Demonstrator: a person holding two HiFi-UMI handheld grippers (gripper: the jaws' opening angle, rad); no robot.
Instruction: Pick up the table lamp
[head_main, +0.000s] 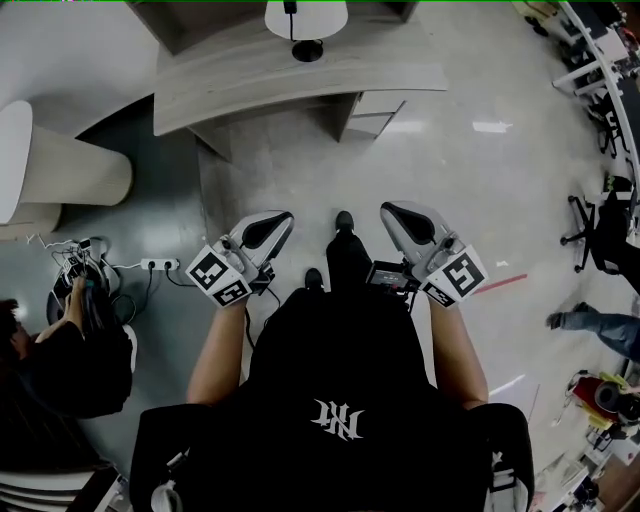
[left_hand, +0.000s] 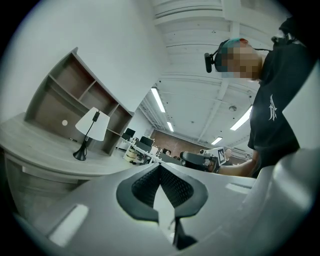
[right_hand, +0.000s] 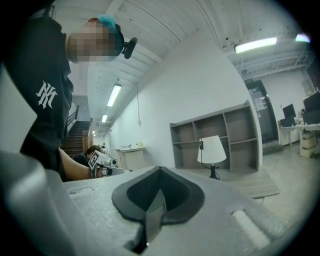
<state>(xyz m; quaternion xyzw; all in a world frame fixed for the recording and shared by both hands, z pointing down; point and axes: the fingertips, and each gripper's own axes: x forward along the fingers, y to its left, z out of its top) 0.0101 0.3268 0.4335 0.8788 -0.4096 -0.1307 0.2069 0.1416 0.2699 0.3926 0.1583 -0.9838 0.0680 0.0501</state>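
Worktop (head_main: 250, 85): pale wood, table lamp (head_main: 306, 22) upright on it.
Left gripper (head_main: 286, 216): jaws together, empty.
Right gripper (head_main: 386, 209): jaws together, empty.

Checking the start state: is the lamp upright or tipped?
Upright: the lamp stands vertical on the desk in both gripper views.

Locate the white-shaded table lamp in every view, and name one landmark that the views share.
Head view: the white-shaded table lamp with a black stem is at the top centre.
Left gripper view: it stands left of centre, before the shelves.
Right gripper view: it stands right of centre.
Shared landmark: the pale wooden desk under the lamp.
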